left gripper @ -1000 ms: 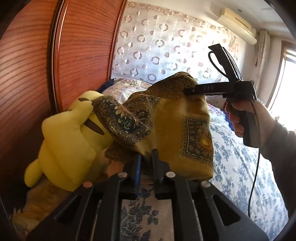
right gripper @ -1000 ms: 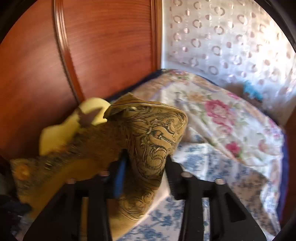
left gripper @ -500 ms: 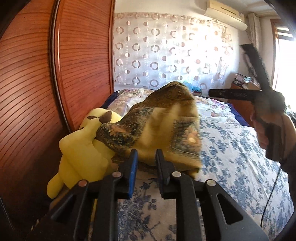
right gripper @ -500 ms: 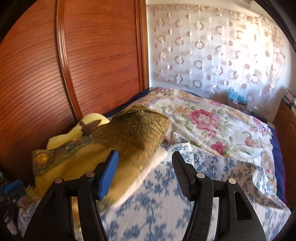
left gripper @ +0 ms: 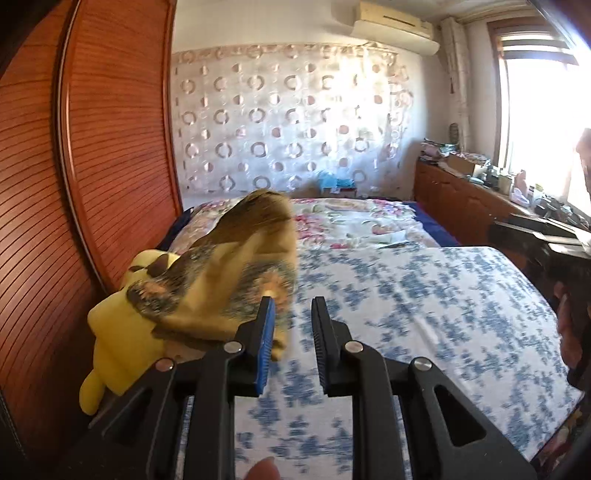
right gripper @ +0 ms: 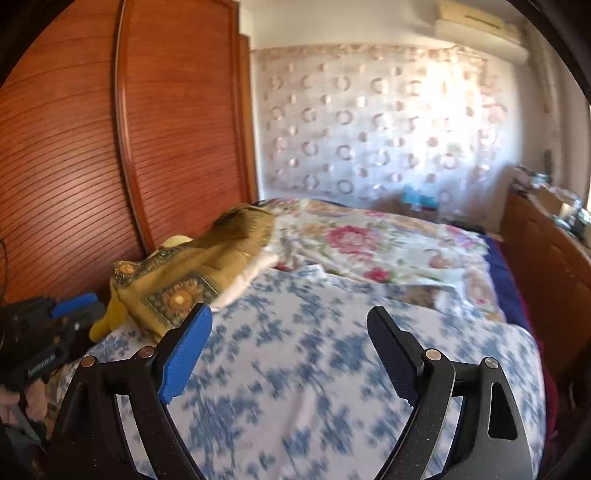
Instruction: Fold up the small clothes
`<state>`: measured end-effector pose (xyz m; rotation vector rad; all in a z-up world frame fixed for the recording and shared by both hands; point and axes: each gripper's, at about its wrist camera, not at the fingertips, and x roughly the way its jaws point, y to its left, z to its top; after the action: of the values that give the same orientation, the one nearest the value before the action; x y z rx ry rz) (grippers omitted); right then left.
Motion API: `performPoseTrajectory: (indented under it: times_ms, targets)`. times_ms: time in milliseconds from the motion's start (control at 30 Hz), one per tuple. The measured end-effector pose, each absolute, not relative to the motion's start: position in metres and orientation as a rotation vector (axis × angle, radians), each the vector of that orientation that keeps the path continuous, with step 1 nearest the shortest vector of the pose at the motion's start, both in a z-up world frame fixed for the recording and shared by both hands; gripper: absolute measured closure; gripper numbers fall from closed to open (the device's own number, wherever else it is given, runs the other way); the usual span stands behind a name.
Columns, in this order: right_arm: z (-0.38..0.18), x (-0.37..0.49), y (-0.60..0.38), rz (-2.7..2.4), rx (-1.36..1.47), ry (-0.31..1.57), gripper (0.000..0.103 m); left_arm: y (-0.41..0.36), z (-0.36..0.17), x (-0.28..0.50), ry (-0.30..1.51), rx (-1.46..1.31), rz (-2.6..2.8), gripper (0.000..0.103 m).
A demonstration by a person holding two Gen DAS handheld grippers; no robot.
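- Left gripper [left gripper: 292, 309]: black plastic arms, one ribbed blue pad and one black, jaws narrowly parted after opening a little, nothing between them, raised over the bed.
- Right gripper [right gripper: 290, 317]: same build, jaws just opened wide, empty, over the blue-print sheet.
- Mustard patterned cloth [left gripper: 236, 273] [right gripper: 192, 273]: soft, crumpled, dark ornate borders and a sunflower-like medallion; released, lying heaped at the bed's left edge, draped partly over a yellow plush toy [left gripper: 114, 332].
- Plush: smooth, rounded, dark-tipped ear, wedged against the wardrobe.
- Bed sheet [left gripper: 424, 314]: white with blue flowers, motion-blurred; beyond it a rumpled quilt [right gripper: 376, 243] with pink roses.
- Wardrobe [left gripper: 74, 166]: reddish wood, curved, finely ribbed doors.
- Back wall: sheer curtain [left gripper: 288, 125] dotted with rings; air conditioner [left gripper: 393, 26] above.
- Right side: low wooden cabinet [left gripper: 465, 199] cluttered on top, bright window [left gripper: 535, 122].
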<state>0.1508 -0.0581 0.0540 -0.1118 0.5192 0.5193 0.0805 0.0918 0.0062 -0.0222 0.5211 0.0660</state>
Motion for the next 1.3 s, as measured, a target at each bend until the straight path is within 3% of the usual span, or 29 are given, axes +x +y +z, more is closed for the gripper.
performPoseTrajectory:
  times_ms: [567,1300]
  targets:
    - [0.076,0.067,-0.161,0.283,-0.032,0.438,0.015,0.028,0.036,0.067,0.480,0.004,-0.026,0.078]
    - [0.072,0.055,-0.165,0.259,-0.020,0.425,0.015,0.032,0.040,0.061,0.476,-0.011,-0.018,0.078]
